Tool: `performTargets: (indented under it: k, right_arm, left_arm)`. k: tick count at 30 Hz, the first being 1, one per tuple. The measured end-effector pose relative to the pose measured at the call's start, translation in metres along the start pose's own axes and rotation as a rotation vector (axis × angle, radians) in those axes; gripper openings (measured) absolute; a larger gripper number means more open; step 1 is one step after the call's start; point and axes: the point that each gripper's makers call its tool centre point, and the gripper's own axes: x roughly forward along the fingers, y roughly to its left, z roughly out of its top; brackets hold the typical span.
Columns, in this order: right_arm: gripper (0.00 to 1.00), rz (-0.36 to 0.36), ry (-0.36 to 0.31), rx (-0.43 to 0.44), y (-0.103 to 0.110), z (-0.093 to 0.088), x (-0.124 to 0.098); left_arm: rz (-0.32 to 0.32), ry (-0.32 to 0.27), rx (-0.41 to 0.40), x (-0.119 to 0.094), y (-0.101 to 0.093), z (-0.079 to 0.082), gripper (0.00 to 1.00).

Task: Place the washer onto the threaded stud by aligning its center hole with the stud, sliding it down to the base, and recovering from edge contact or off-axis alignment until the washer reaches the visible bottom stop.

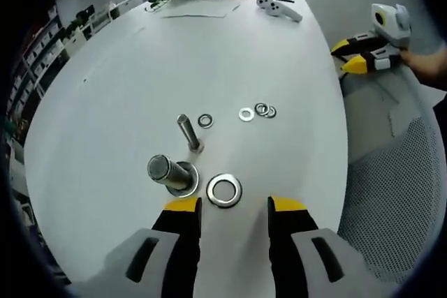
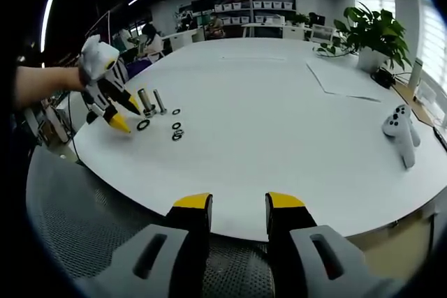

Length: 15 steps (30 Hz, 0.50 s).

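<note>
1. Task status: not yet begun, as far as the pictures show. The large washer (image 1: 224, 190) lies flat on the white table (image 1: 279, 68), lower centre of the left gripper view, unseated and ungripped.
2. Target: the large threaded stud (image 1: 170, 172) stands just left of that washer, in the lower left of centre. A ring sits around its foot; whether this is a seated washer or the stud's own flange cannot be told.
3. A thinner stud (image 1: 187, 132) stands above the large one in the frame. Four small washers (image 1: 246, 114) lie in a loose row to its right, near the frame's centre.
4. Remaining work, by judgement: grip the large washer, lift it, centre its hole over the stud, and slide it down to the base.
5. Left gripper (image 1: 235, 207): jaws apart and empty, rising from the bottom edge, tips just below the large washer and straddling it without contact. Pose suits a descent onto the washer.
6. Right gripper (image 2: 238, 204): jaws apart, holding nothing, poised at the near table edge over a mesh chair (image 2: 91, 221), well apart from the studs in the left of its view.
7. In the right gripper view, the left gripper appears at the left edge, held in a person's hand (image 2: 49, 82), pointing down at the hardware.
</note>
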Motion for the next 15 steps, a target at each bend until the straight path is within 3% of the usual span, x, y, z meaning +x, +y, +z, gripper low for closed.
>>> performTargets:
  k: [15]
  right_arm:
    - [0.33, 0.001, -0.005, 0.001, 0.0, 0.001, 0.0]
  left_arm:
    - [-0.005, 0.035, 0.015, 0.014, 0.0, -0.001, 0.35]
